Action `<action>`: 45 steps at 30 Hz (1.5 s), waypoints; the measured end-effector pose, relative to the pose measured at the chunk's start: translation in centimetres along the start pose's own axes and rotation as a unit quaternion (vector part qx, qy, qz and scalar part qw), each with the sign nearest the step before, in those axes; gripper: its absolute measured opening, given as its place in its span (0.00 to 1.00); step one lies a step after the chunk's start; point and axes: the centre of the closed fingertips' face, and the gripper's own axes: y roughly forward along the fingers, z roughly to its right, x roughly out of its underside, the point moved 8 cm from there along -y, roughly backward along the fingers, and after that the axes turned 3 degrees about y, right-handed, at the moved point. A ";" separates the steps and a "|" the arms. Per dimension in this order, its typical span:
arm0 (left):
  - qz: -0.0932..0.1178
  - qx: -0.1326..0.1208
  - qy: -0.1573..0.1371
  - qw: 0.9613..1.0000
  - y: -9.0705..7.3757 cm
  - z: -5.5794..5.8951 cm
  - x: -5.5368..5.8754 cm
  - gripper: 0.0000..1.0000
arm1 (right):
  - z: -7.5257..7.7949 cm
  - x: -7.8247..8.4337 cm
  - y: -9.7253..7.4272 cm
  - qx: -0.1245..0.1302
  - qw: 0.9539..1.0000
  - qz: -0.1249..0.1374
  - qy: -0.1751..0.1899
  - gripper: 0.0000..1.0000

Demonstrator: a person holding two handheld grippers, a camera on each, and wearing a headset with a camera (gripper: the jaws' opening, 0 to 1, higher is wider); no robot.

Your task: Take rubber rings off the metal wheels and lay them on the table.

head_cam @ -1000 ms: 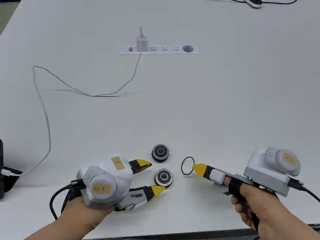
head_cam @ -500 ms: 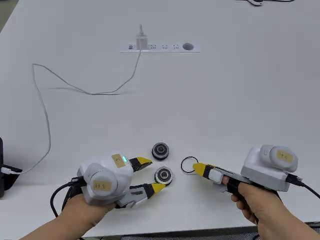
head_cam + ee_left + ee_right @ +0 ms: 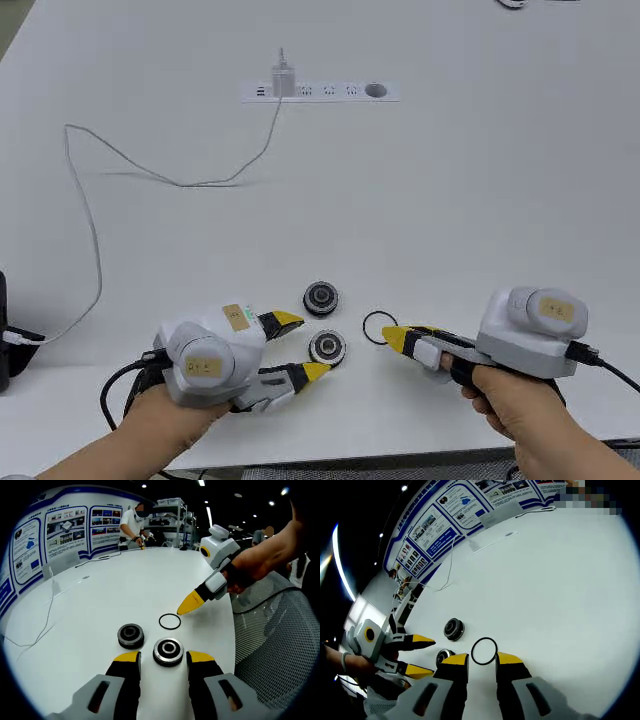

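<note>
One rubber ring (image 3: 378, 327) lies flat and free on the tabletop (image 3: 450, 200), so I judge the first removal done and the second wheel next. The near wheel (image 3: 327, 347) shows a bright metal rim in the left gripper view and looks stripped. The far wheel (image 3: 321, 298) has a darker rim and likely keeps its ring, though that is too small to confirm. Left claw (image 3: 303, 346): jaws wide apart, holding nothing, with the near wheel just ahead of and between the yellow tips; contact not evident. Right claw (image 3: 393, 338): jaws narrowly apart in its own view, empty, tips pointing at the loose ring, which sits just beyond them and clear of both wheels. Next move, as I read it: left claw shifts off the bare wheel to steady the far one, which lies just beyond it. The right claw then leaves the loose ring, catches the rubber's edge and peels it off.
</note>
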 end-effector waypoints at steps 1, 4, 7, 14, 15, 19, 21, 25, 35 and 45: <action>0.000 0.000 0.000 1.000 0.0 0.0 0.0 0.37 | -0.1 0.0 0.0 -0.003 1.000 0.001 0.005 0.23; 0.001 0.001 0.000 1.000 0.0 0.0 -0.1 0.37 | -0.4 0.0 -0.1 -0.013 1.000 0.003 0.015 0.22; 0.001 0.001 0.000 1.000 0.1 0.0 -0.1 0.36 | -0.8 0.1 0.0 -0.021 1.000 0.002 0.018 0.21; 0.002 0.003 0.003 1.000 0.1 0.1 -0.3 0.33 | -1.7 0.8 0.3 -0.037 0.999 -0.003 0.028 0.18; 0.003 0.003 0.003 1.000 0.1 0.1 -0.4 0.33 | -1.8 0.9 0.3 -0.038 0.999 -0.005 0.027 0.18; 0.003 0.004 0.004 1.000 0.2 0.2 -0.5 0.30 | -2.2 1.3 0.6 -0.046 0.999 -0.011 0.027 0.16; 0.004 0.004 0.004 1.000 0.2 0.2 -0.5 0.30 | -2.5 1.6 0.7 -0.050 0.998 -0.015 0.027 0.16; 0.004 0.005 0.007 1.000 0.4 0.3 -0.7 0.28 | -2.9 1.9 0.7 -0.054 0.998 -0.020 0.027 0.15; 0.002 0.012 0.010 1.000 0.8 0.4 -0.8 0.25 | -3.3 2.3 0.8 -0.063 0.997 -0.026 0.029 0.14; -0.003 0.019 0.018 1.000 1.1 0.6 -0.9 0.20 | -3.5 2.5 0.7 -0.074 0.996 -0.022 0.045 0.16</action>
